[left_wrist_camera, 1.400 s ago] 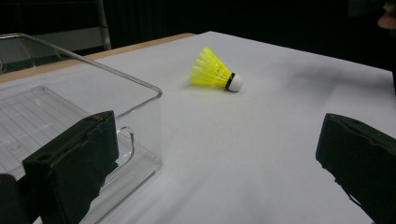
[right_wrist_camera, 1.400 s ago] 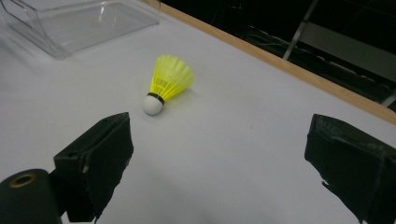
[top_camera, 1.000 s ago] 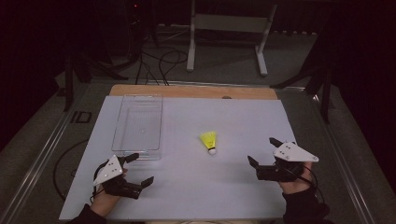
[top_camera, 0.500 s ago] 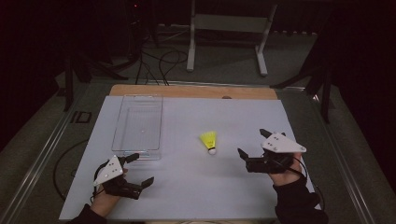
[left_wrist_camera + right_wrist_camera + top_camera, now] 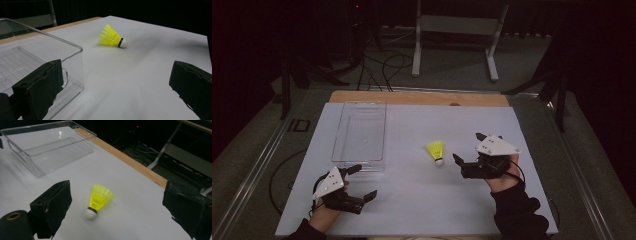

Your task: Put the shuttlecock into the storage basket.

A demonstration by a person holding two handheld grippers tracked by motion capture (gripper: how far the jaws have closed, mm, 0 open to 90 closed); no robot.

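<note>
We are holding the right gripper [image 5: 466, 154] wide open just beside the yellow shuttlecock [image 5: 436, 151], lying on its side near the clear tray [image 5: 360, 161], apparently to straddle it, while the left gripper [image 5: 362, 182], also wide, is waiting by the tray.

1. The clear tray [image 5: 37, 57] runs off the left gripper view's left edge, one black jaw covering its near corner.
2. The person's forearms leave the high view's bottom edge.
3. The dark surroundings past the table [image 5: 412, 200] are unreadable.
</note>
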